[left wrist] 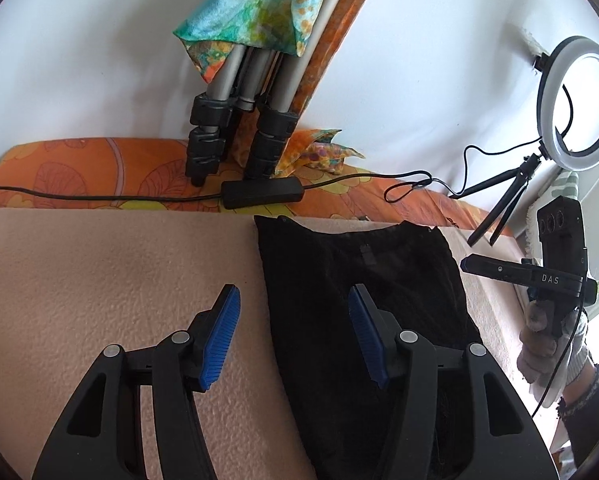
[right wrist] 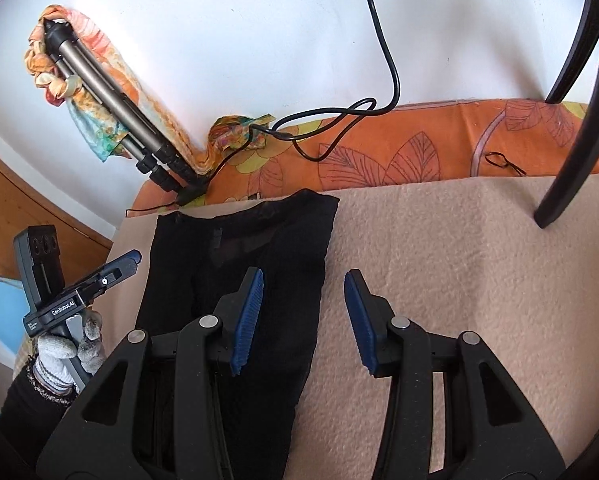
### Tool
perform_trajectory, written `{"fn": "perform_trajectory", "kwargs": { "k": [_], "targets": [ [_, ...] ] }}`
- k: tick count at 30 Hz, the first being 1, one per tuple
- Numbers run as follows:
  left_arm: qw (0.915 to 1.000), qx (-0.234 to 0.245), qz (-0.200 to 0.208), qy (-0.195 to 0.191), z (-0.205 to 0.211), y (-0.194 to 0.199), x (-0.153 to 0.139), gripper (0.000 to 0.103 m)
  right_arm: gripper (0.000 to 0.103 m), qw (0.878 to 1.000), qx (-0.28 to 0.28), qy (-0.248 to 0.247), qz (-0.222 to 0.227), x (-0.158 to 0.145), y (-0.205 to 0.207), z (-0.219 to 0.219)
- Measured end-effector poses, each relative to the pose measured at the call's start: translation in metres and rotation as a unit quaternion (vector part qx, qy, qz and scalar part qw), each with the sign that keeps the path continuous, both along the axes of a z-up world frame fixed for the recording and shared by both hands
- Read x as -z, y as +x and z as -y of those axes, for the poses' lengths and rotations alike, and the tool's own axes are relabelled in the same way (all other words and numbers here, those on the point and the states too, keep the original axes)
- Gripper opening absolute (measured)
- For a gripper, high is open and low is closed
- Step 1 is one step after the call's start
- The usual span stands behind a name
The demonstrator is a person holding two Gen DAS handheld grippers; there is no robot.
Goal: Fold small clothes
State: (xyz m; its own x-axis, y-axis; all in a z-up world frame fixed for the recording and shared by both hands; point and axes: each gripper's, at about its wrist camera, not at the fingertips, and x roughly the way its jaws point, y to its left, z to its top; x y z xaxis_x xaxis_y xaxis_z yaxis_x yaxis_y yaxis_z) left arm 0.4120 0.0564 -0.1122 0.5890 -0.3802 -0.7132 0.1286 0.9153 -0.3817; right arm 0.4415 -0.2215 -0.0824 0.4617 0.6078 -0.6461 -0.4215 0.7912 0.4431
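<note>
Blue-padded fingers (left wrist: 221,338) of the left gripper (left wrist: 295,336) stand spread apart, holding nothing, straddling the left edge of the black garment (left wrist: 363,304). This garment lies flat on the beige blanket (left wrist: 99,280), its far edge near the blanket's rear border. Left of the garment the blanket is bare up to the orange leaf-print sheet (left wrist: 79,168). Beyond the garment's far edge lie a black cable with inline box (left wrist: 263,194) and folded tripod legs (left wrist: 227,136). The right gripper (right wrist: 303,318), likewise spread and holding nothing, straddles the garment's right edge; bare blanket extends right of the garment to a ring light's stand leg (right wrist: 571,152).
</note>
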Motion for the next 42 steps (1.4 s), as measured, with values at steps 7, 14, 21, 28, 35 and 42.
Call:
{"fn": "perform_trajectory", "kwargs": {
  "k": [7,14,21,28,35,42],
  "targets": [
    [0.9999,0.006,-0.003,0.015,0.003,0.017,0.011,0.051,0.045,1.000,0.000,0.003,0.003,0.012,0.022,-0.013],
    [1.0000,0.009,-0.003,-0.002,0.003,0.024,0.016,0.003,0.035,1.000,0.005,0.001,0.010,0.012,0.029,-0.018],
    [0.9989,-0.045,0.010,0.004,-0.016,0.028,0.014,0.003,0.006,0.999,0.025,-0.019,0.012,0.015,0.036,-0.015],
    [0.9997,-0.002,0.024,0.004,-0.003,0.030,0.001,0.052,0.009,1.000,0.008,0.002,-0.001,0.009,0.046,-0.011],
    [0.9995,0.025,-0.004,0.016,0.014,0.052,0.016,0.015,0.015,1.000,-0.022,0.004,-0.015,0.011,0.057,-0.023],
    [1.0000,0.002,-0.007,-0.001,0.005,0.055,0.016,0.003,0.005,1.000,-0.019,-0.014,-0.001,0.010,0.058,-0.031]
  ]
}}
